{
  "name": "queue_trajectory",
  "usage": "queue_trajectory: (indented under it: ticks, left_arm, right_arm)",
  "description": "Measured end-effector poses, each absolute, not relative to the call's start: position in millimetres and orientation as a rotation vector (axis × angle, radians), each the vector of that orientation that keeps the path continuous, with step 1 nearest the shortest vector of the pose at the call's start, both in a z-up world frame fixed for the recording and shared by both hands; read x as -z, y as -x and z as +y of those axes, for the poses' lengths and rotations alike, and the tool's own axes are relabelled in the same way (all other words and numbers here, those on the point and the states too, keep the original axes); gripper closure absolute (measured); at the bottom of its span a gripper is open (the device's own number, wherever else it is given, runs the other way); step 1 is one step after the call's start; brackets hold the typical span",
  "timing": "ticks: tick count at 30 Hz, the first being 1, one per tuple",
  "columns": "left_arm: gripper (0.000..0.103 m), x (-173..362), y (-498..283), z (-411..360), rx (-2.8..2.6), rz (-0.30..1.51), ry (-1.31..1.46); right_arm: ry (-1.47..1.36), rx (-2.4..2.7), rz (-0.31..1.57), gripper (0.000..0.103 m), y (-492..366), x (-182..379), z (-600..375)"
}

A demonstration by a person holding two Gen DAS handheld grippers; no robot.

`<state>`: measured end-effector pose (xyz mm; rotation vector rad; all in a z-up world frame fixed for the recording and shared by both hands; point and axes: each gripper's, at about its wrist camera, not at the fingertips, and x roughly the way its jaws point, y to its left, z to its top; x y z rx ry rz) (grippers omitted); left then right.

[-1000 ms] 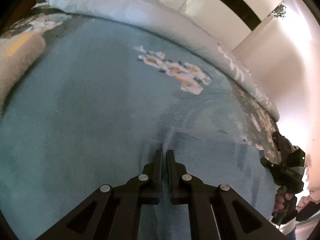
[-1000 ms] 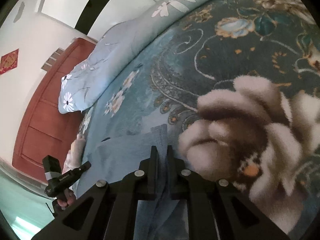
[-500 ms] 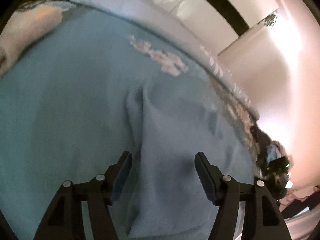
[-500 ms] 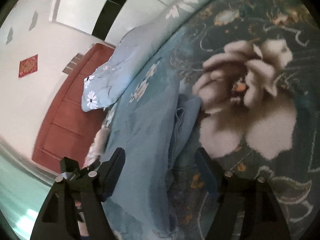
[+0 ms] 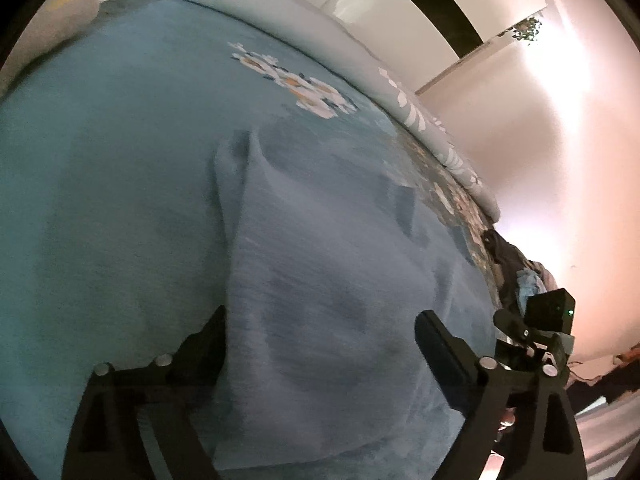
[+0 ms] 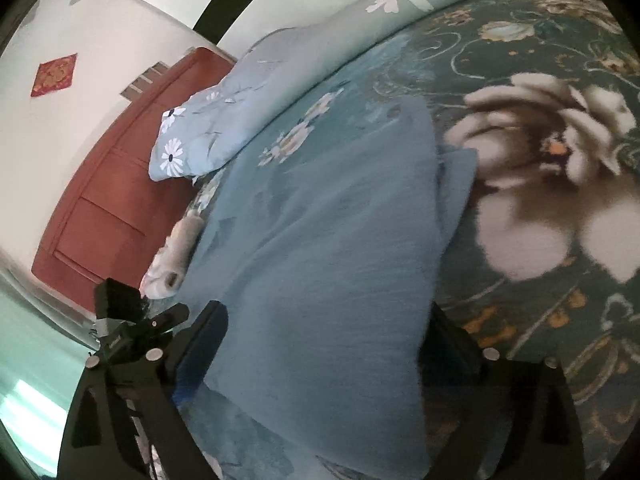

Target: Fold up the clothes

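Both grippers, left (image 5: 320,344) and right (image 6: 324,340), clenched on the blue garment (image 5: 332,280) a second ago, now gape wide, released. The garment lies flat on the bedspread (image 6: 540,208).

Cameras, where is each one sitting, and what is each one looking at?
Left wrist: sits on the left gripper, looks along its open fingers over the blue garment toward the pillow and the wall; the right gripper shows at its right edge.
Right wrist: sits on the right gripper, fingers open, looks over the same garment toward the red door; the left gripper shows at lower left.
Both share: garment, flowered bedspread, pillow.
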<state>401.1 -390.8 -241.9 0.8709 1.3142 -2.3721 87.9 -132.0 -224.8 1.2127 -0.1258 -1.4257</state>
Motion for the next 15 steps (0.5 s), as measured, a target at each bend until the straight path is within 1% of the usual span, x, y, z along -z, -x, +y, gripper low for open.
queue_trajectory:
  ticks: [1,2,6,8,9,10,11,12,13,14,15]
  left_arm:
    - [0.002,241.9,-400.0,-389.8,2.38,1.317,-0.876]
    - [0.0,241.4,-397.5,-388.5,2.394,1.317,-0.896]
    - [0.001,240.8,-396.2,-388.9,2.393,1.345,-0.879]
    - [0.003,240.9,-397.2,-389.5,2.387,1.369,-0.857]
    - [0.006,240.9,-397.7,-389.9,2.385,1.381,-0.846]
    - [0.014,240.9,-398.2,-390.2,2.382,1.392,-0.834]
    - [0.024,240.9,-398.6,-390.6,2.379,1.404,-0.823]
    - [0.029,241.2,-399.1,-390.9,2.374,1.414,-0.813]
    - [0.04,243.3,-399.7,-391.6,2.357,1.419,-0.81]
    - [0.051,245.3,-400.6,-392.3,2.34,1.425,-0.804]
    - [0.055,247.4,-403.0,-393.3,2.33,1.443,-0.782]
  right_arm:
    - [-1.213,1.42,-0.141,0.005,-88.7,225.8,-132.0]
    - [-1.214,1.418,-0.154,0.005,-89.1,226.6,-131.7]
    - [-1.22,1.445,-0.221,0.007,-87.8,227.2,-128.6]
    - [-1.24,1.43,-0.269,0.017,-86.5,229.0,-128.1]
    - [-1.256,1.421,-0.289,0.028,-85.7,230.6,-128.2]
    - [-1.276,1.421,-0.299,0.035,-84.1,233.3,-128.5]
    - [-1.293,1.421,-0.307,0.041,-82.6,235.8,-128.7]
    - [-1.304,1.423,-0.308,0.053,-81.3,237.8,-128.7]
    - [-1.316,1.42,-0.314,0.062,-79.9,239.9,-128.3]
    - [-1.332,1.405,-0.334,0.066,-78.2,242.6,-126.9]
    - [-1.346,1.383,-0.362,0.073,-76.0,245.7,-124.9]
